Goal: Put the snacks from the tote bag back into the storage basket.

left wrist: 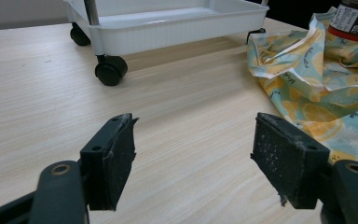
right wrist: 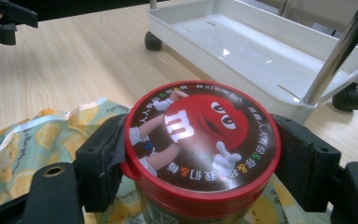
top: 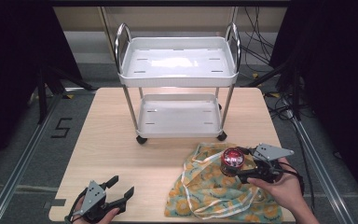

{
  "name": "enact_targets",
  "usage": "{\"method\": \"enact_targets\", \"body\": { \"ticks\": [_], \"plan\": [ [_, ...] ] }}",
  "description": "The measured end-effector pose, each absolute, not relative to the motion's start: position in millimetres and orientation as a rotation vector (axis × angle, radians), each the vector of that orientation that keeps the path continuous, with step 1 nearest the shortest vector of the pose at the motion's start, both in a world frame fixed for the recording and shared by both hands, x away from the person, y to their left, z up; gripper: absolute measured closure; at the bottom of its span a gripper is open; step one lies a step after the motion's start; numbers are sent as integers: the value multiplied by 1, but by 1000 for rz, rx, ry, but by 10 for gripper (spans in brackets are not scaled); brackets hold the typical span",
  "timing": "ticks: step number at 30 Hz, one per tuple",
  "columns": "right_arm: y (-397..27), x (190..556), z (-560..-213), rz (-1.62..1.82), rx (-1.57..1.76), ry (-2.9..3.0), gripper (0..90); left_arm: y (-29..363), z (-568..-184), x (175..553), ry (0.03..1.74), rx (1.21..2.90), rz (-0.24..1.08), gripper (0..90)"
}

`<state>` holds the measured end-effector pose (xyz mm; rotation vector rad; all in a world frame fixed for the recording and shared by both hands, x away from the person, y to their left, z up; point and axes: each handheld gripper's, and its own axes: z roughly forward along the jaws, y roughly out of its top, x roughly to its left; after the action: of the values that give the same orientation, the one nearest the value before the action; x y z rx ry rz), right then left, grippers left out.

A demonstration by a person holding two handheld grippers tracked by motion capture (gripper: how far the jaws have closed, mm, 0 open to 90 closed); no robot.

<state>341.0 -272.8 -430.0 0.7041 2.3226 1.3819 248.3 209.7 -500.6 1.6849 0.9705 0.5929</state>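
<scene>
Grippers sit nearest the camera in the high view, one in each of a person's hands at the near edge of a pale wooden table (top: 121, 154). The left gripper (top: 122, 186) rests at the near left corner with its two black jaws spread wide and nothing between them. Its own view confirms this: bare wood shows in the gap between its pads (left wrist: 114, 158).

The right gripper (top: 233, 168) is at the near right, held by the right hand (top: 284, 186). Its jaws are clamped on a candy jar (top: 233, 159) with a red lid. In the right gripper view the lid (right wrist: 200, 135) is pressed from both sides by the black pads and carries a printed red cartoon candy character ringed by small coloured lettering. The jar stands upright over a crumpled cloth bag (top: 209, 191), pale green with a yellow lemon-slice pattern and white straps, which lies on the near right part of the table. Whether the jar's base touches the bag cannot be told.

Farther back, at the middle of the table's far half, stands a small white two-tier trolley (top: 179, 81) with chrome posts, arched handles and black castors. Both of its trays are bare. Beyond the table lie grey floor, metal rails and dark cables.
</scene>
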Motion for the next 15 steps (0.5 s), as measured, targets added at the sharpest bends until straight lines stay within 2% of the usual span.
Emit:
{"method": "enact_targets", "body": {
  "ticks": [15],
  "plan": [
    [-267, 345, -429, 1385, 673, 2339, 261, 210, -500, 248, 970, 1681, 597, 289]
  ]
}}
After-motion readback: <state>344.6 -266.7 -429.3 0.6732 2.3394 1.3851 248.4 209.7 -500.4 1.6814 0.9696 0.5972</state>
